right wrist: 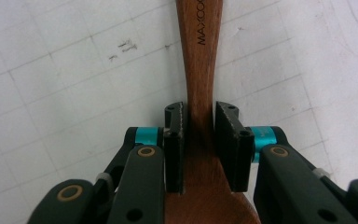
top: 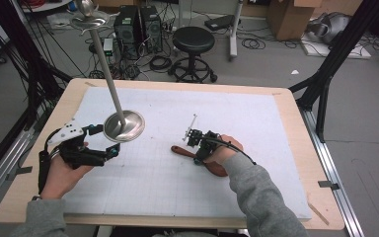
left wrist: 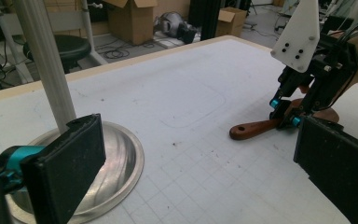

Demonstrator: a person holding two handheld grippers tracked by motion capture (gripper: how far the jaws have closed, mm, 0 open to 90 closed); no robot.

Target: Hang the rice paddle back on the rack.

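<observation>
Lying flat on the white gridded mat (top: 177,187), a reddish-brown wooden spoon (right wrist: 200,70) (its handle stamped MAXCOO) is sitting near the table's middle, with the right gripper (right wrist: 200,140) clamping both pads against its narrow neck. Off to the left, the left gripper (top: 109,144) is hovering with its jaws spread wide beside the round base of a metal stand (top: 124,124). A pale wooden table (top: 296,128) is carrying the mat; beyond it, a black stool (top: 193,42), computer towers (top: 137,22), cardboard boxes (top: 288,17) and loose cables are crowding the grey floor.
</observation>
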